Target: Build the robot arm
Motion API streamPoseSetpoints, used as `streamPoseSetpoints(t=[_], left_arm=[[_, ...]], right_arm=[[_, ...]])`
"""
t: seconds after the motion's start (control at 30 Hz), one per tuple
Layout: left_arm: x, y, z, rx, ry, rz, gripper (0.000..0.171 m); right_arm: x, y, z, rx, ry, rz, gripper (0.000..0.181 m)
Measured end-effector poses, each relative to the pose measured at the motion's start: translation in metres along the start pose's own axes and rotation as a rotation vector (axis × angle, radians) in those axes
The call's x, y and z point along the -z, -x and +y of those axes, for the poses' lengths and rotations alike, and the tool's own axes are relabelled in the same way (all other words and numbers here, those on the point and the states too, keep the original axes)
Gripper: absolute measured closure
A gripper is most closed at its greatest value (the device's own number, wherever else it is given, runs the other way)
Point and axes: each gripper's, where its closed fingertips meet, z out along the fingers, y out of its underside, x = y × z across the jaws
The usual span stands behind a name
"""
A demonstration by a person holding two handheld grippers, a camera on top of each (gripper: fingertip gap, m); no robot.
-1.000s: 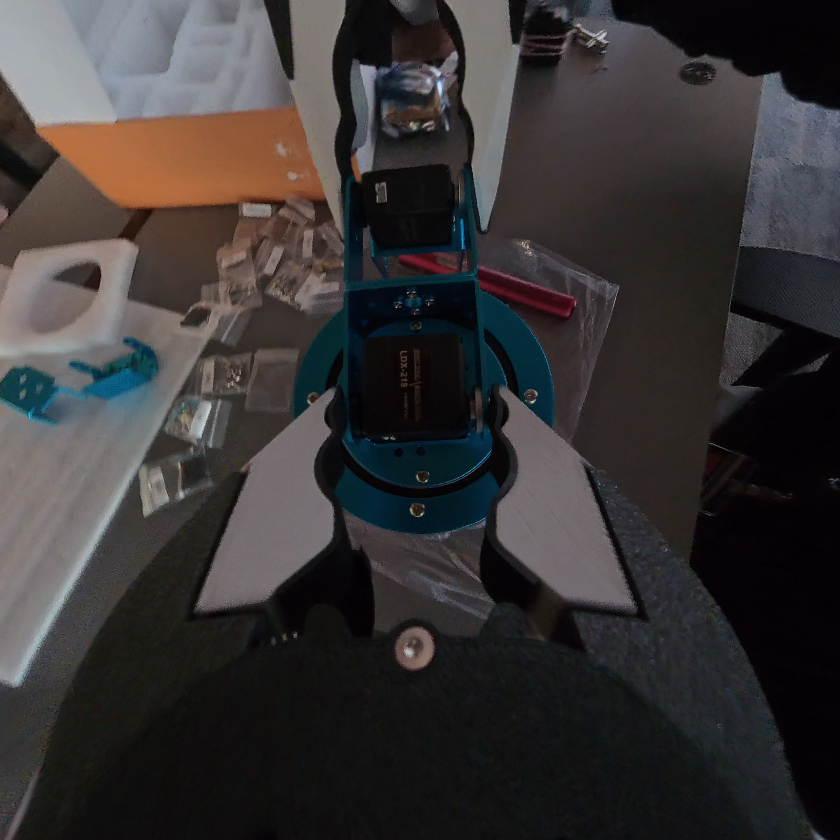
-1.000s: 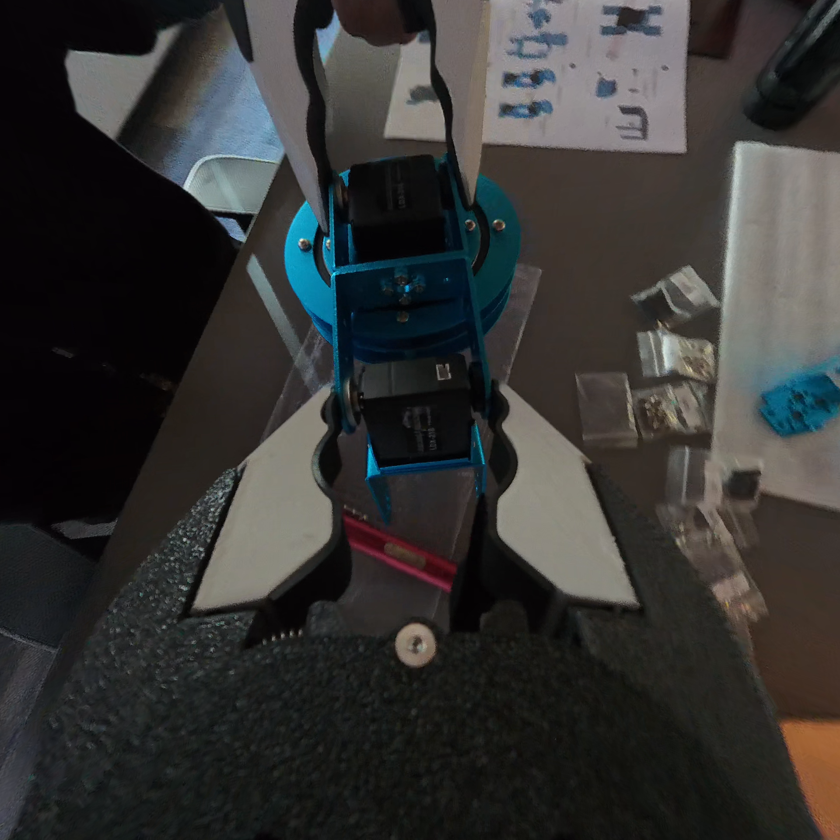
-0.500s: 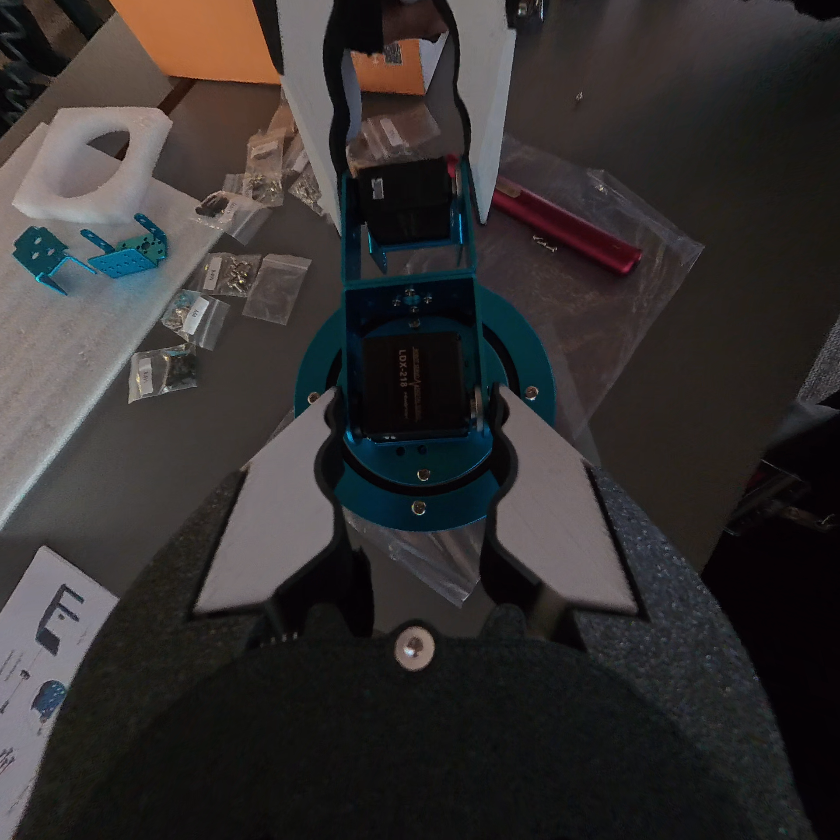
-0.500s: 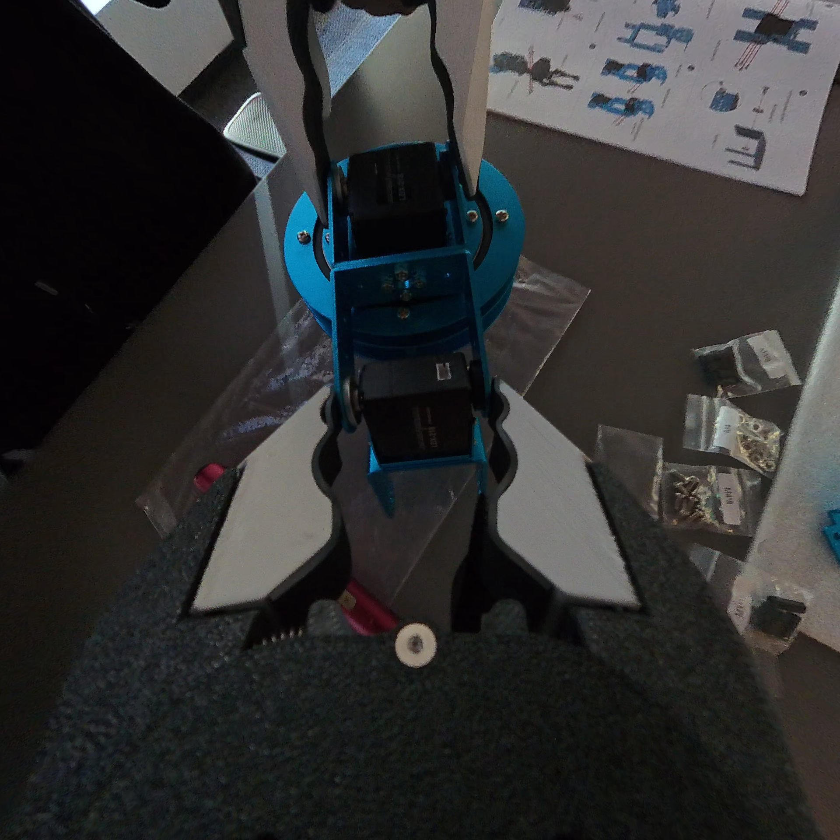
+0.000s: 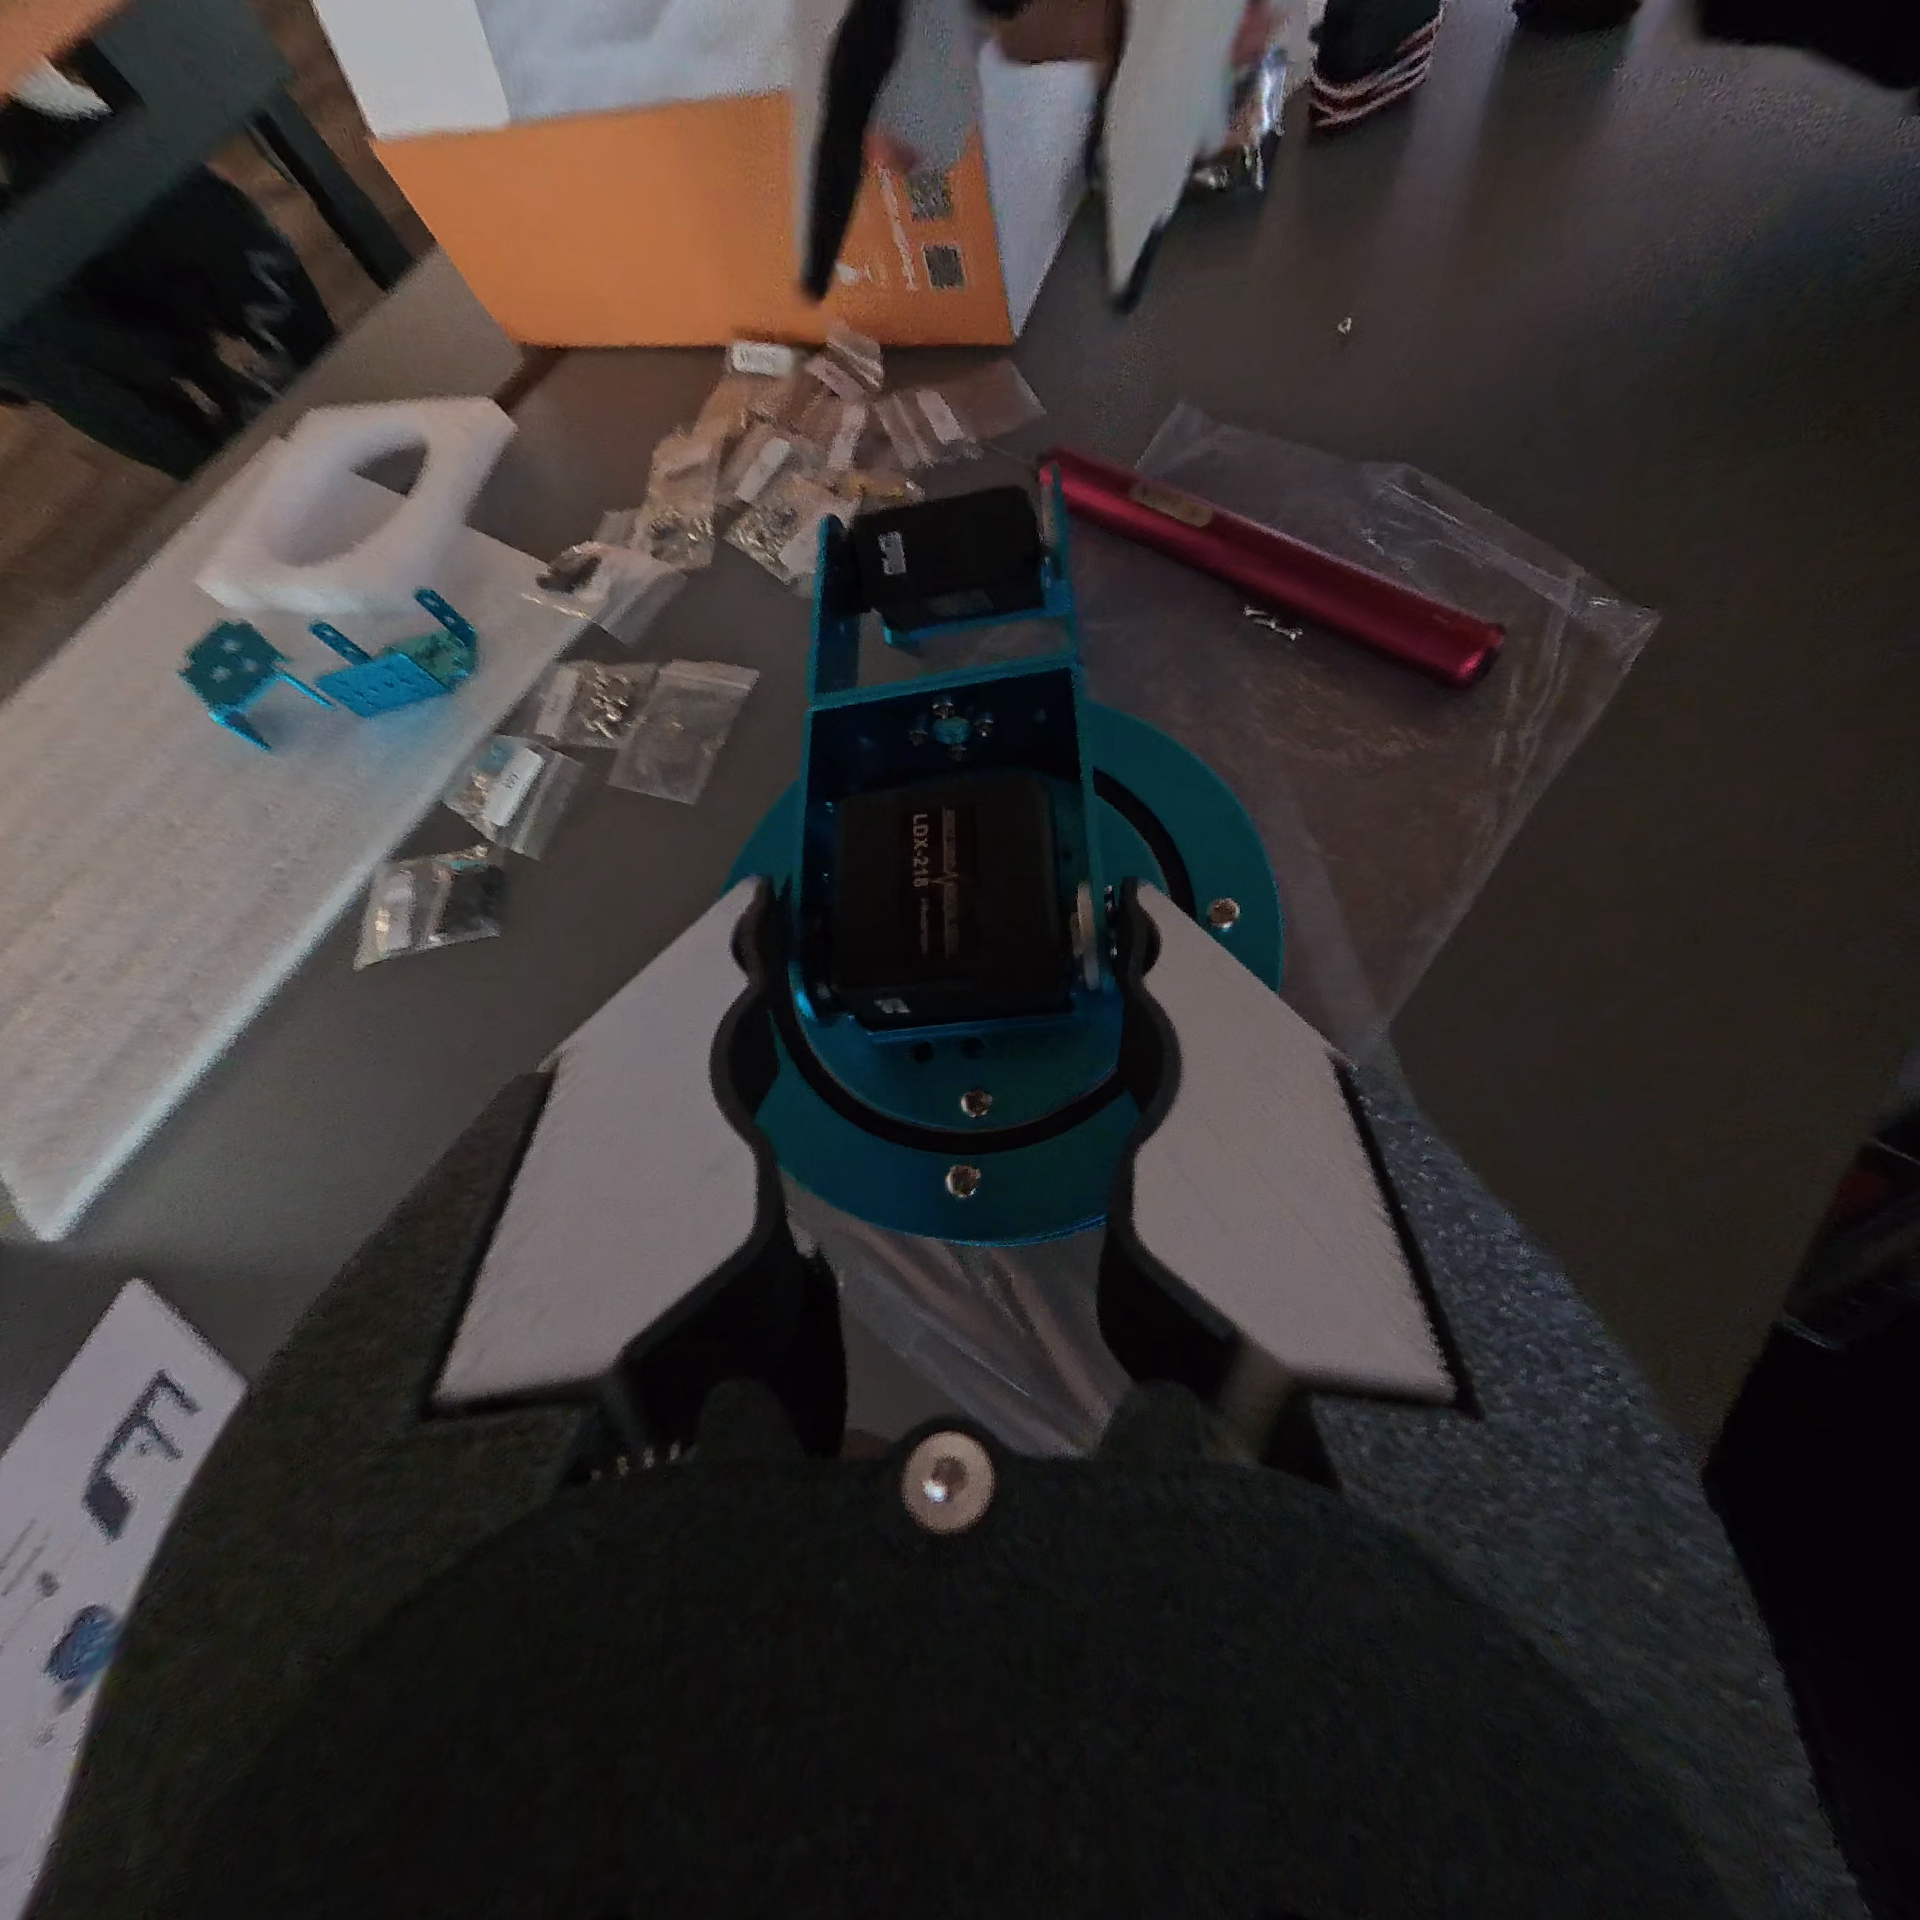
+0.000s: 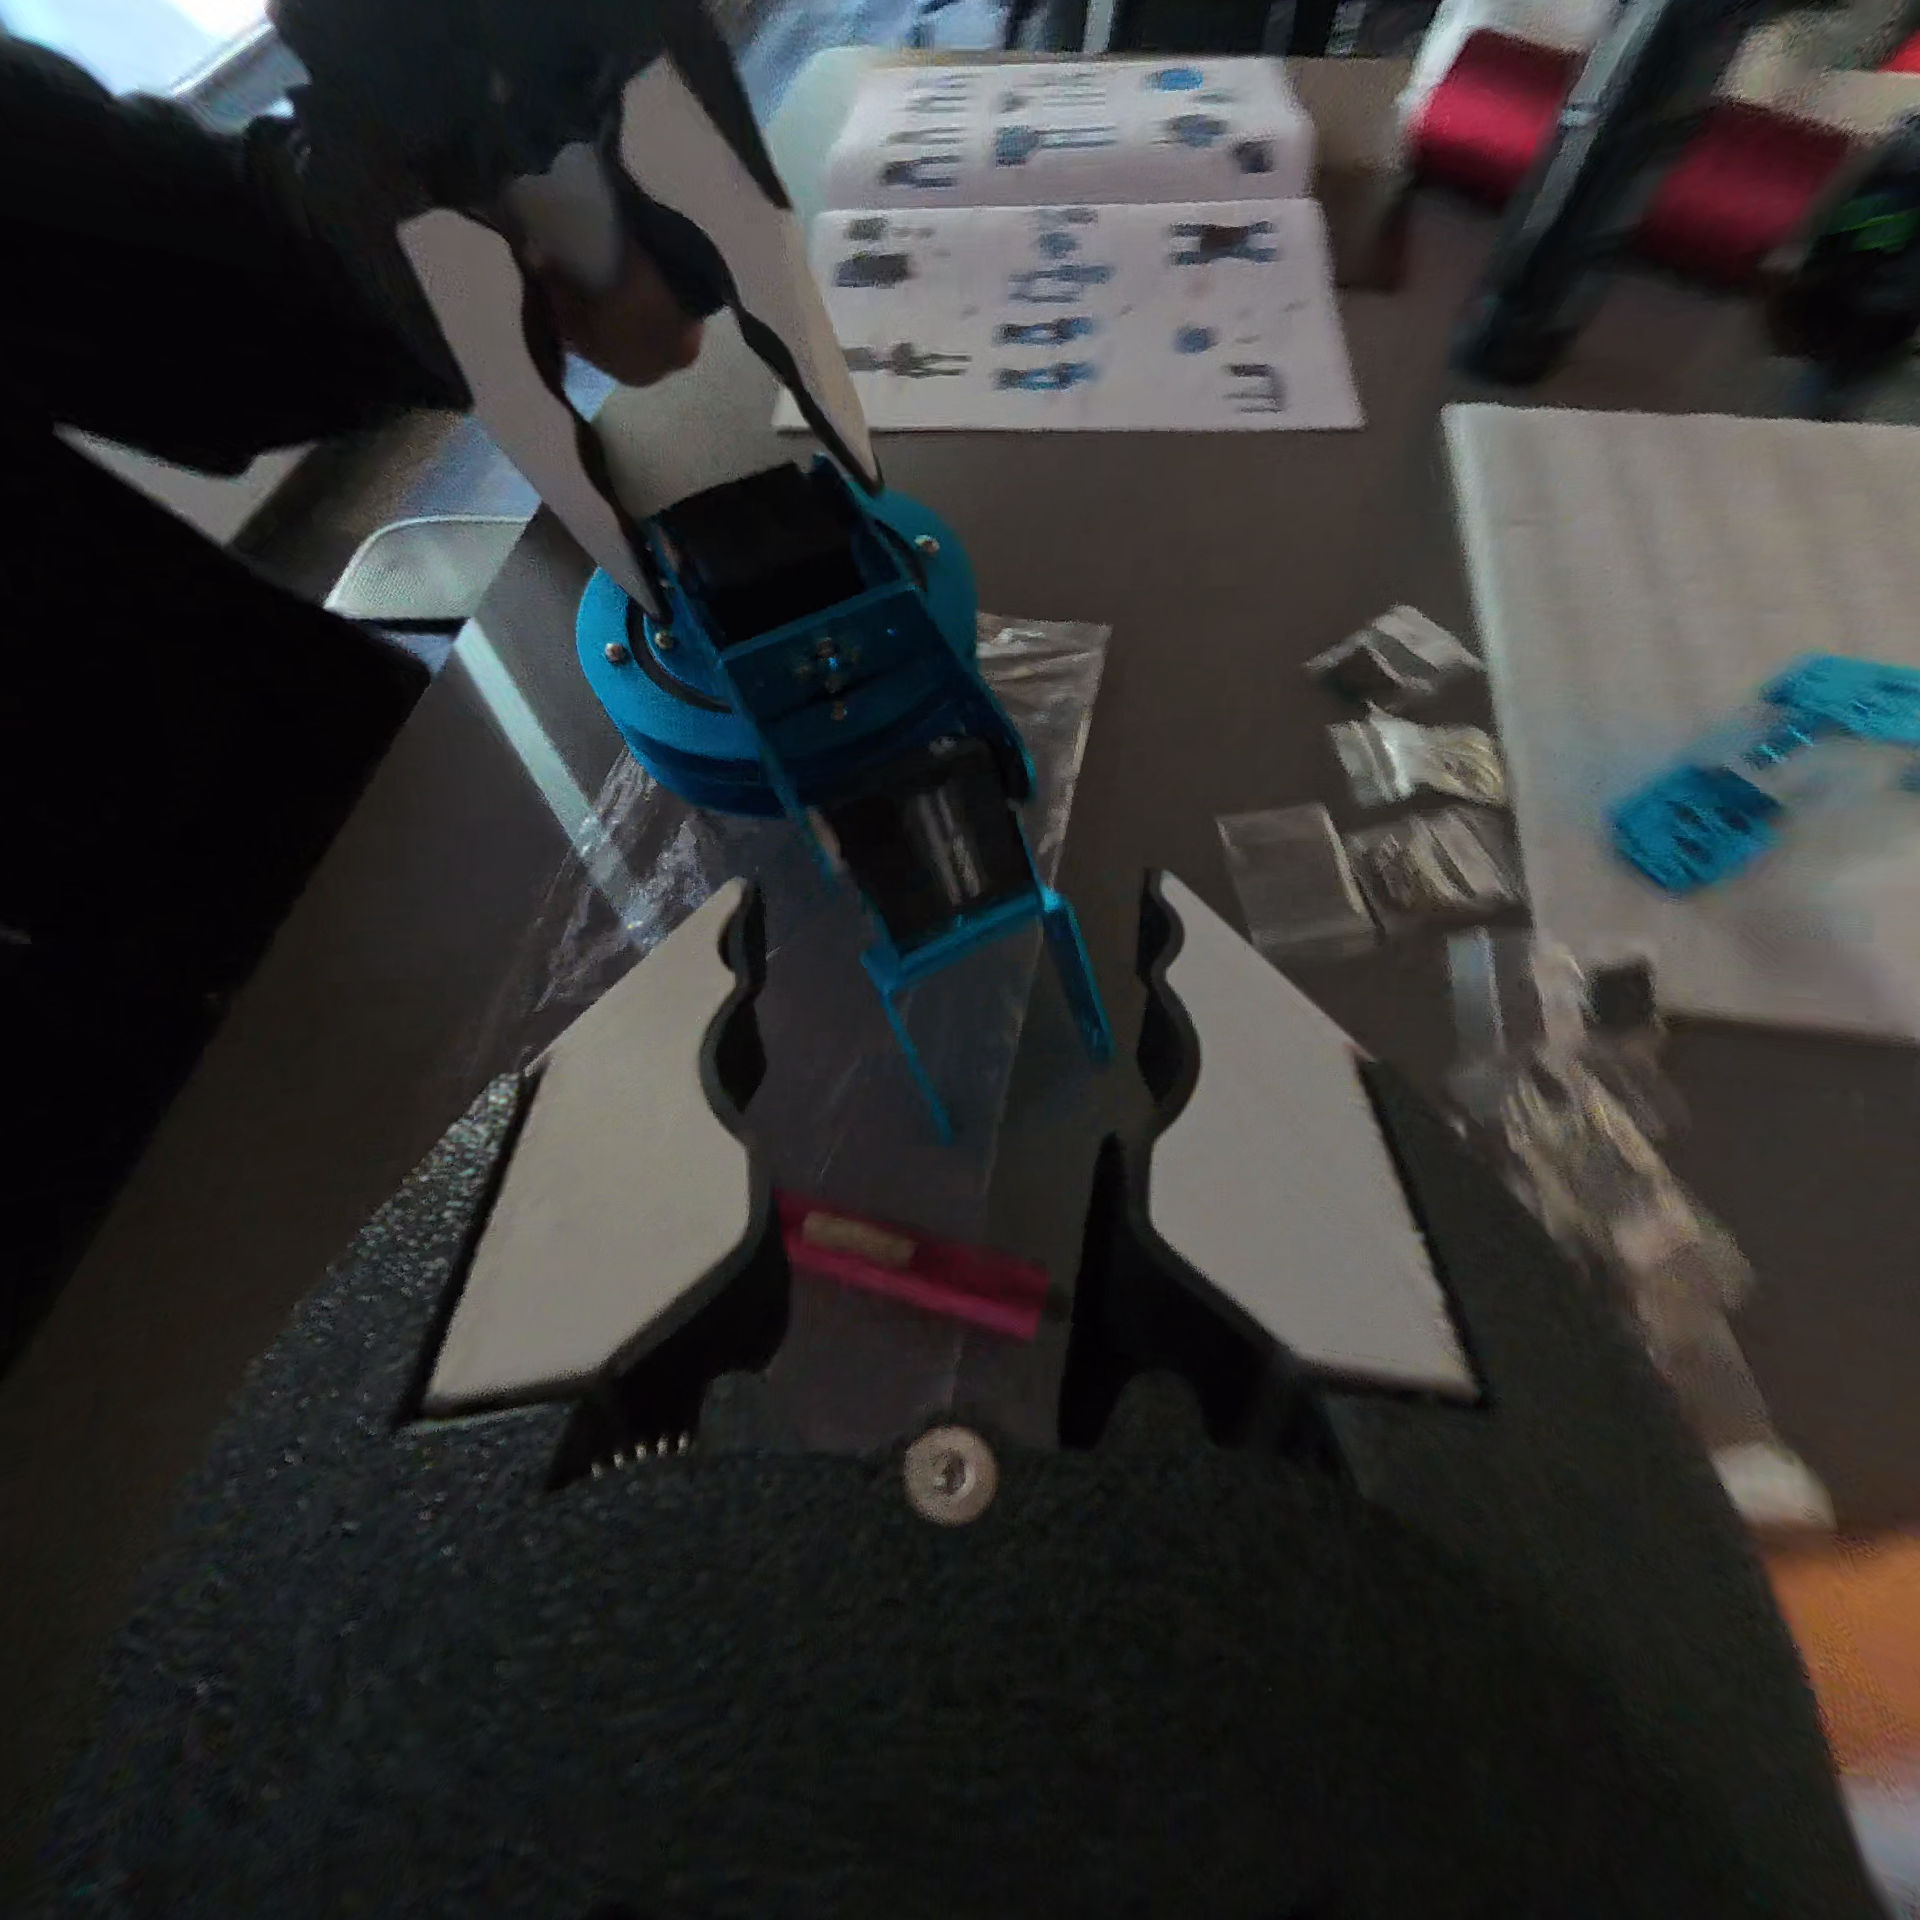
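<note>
The blue servo assembly [image 5: 940,894] is viewed close from above by the left wrist camera; from its opposite side, farther back, it [image 6: 821,686] is faced by the right. Both views share it.

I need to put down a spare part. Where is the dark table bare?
Bare: the dark table beyond the red metal tube. Crowded: small clear bags of hardware between the white foam sheet and blue servo assembly.
</note>
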Motion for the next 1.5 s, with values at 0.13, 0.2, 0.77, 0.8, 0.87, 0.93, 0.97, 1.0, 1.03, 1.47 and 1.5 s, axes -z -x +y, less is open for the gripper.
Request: streamPoseSetpoints(t=[0.13, 0.2, 0.77, 0.8, 0.87, 0.93, 0.97, 1.0, 1.03, 1.47, 1.5], left_arm=[[0.029, 0.002, -0.013, 0.006, -0.144, -0.095, 0.100], [0.053, -0.007, -0.021, 0.106, -0.254, -0.088, 0.101], [0.089, -0.096, 0.020, 0.310, -0.460, -0.116, 0.116], [0.090, -0.095, 0.022, 0.312, -0.457, -0.105, 0.117], [0.092, -0.090, 0.022, 0.298, -0.457, -0.083, 0.117], [0.093, -0.084, 0.018, 0.252, -0.457, -0.068, 0.116], [0.093, -0.080, 0.014, 0.220, -0.457, -0.071, 0.116], [0.094, -0.076, 0.009, 0.184, -0.459, -0.078, 0.116], [0.093, -0.073, 0.003, 0.146, -0.461, -0.082, 0.117], [-0.035, -0.102, -0.092, -0.620, -0.133, -0.200, 0.118], [-0.052, -0.100, -0.098, -0.697, -0.101, -0.255, 0.118]], right_arm=[[0.065, 0.019, 0.041, -0.182, 0.042, 0.338, 0.111], [0.090, 0.041, 0.059, -0.327, -0.021, 0.498, 0.116], [-0.006, 0.031, 0.107, -0.859, 0.064, 0.965, 0.135], [-0.008, 0.030, 0.111, -0.863, 0.090, 0.974, 0.136], [-0.010, 0.028, 0.120, -0.867, 0.151, 0.986, 0.136], [-0.012, 0.028, 0.124, -0.886, 0.157, 0.968, 0.146], [-0.011, 0.027, 0.124, -0.884, 0.146, 0.971, 0.149], [-0.010, 0.026, 0.125, -0.893, 0.136, 0.963, 0.151], [-0.009, 0.027, 0.125, -0.901, 0.128, 0.951, 0.153], [0.047, 0.057, 0.123, -0.849, 0.041, 0.847, 0.163], [0.052, 0.062, 0.125, -0.834, 0.043, 0.834, 0.163]])
